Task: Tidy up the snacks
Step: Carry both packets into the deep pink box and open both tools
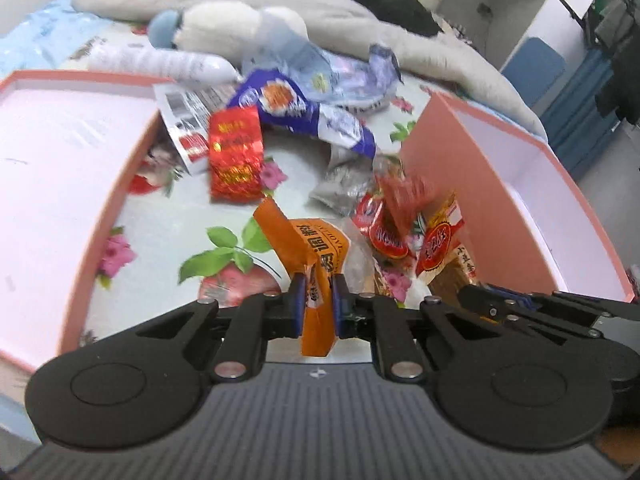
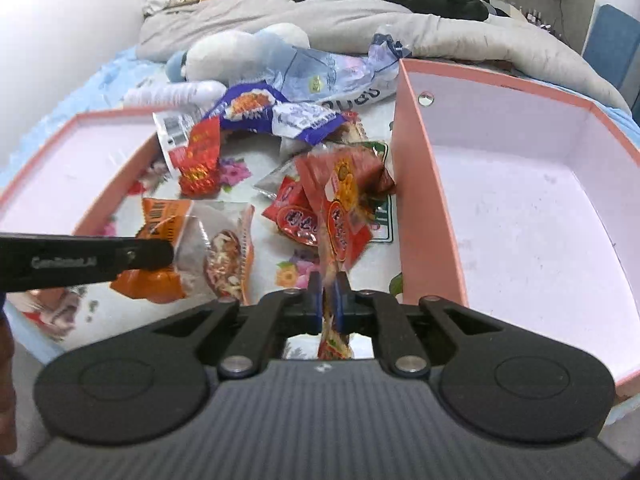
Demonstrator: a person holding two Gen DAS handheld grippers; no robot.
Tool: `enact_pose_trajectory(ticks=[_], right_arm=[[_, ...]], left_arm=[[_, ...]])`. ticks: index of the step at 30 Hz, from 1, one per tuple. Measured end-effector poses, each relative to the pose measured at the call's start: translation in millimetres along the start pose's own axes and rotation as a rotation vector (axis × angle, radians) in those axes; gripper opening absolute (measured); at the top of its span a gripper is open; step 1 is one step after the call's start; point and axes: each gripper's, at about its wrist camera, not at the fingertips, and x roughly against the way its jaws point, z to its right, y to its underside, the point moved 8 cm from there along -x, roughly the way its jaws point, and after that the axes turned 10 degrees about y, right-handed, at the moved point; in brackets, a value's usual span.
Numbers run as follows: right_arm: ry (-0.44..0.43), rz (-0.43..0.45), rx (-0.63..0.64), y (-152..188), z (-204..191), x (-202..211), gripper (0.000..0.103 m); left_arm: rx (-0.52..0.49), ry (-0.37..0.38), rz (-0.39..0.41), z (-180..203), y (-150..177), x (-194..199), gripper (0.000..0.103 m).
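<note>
Right now the left tool point(image 1: 316, 296) pinches only the edge of an orange packet point(image 1: 316, 264), and the right tool point(image 2: 329, 294) pinches a red packet point(image 2: 344, 216). Either could slip out before reaching the pink boxes point(image 2: 416, 208) beside them.

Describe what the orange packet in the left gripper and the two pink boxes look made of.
Orange packet: thin glossy plastic film, judging by its creases and sheen. Left pink box and right pink box: apparently matte paperboard, with stiff straight walls and pale interiors.
</note>
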Motion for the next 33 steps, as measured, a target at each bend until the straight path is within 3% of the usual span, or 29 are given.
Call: enact_pose_trajectory(ticks=[14, 24, 33], right_arm=[[-0.07, 0.142, -0.062, -13.5, 6.4, 103.4, 0.009], [-0.037, 0.236, -0.112, -9.7, 35.9, 163.7, 0.009], [0.047, 0.282, -0.195, -3.4, 81.9, 183.4, 0.009]], left_arm=[[0.0, -0.026, 0.123, 39.4, 15.1, 94.2, 0.015], [-0.05, 0.045, 0.179, 92.4, 20.7, 138.8, 0.015], [-0.087, 0.132, 0.18, 137.5, 14.6, 140.4, 0.015]])
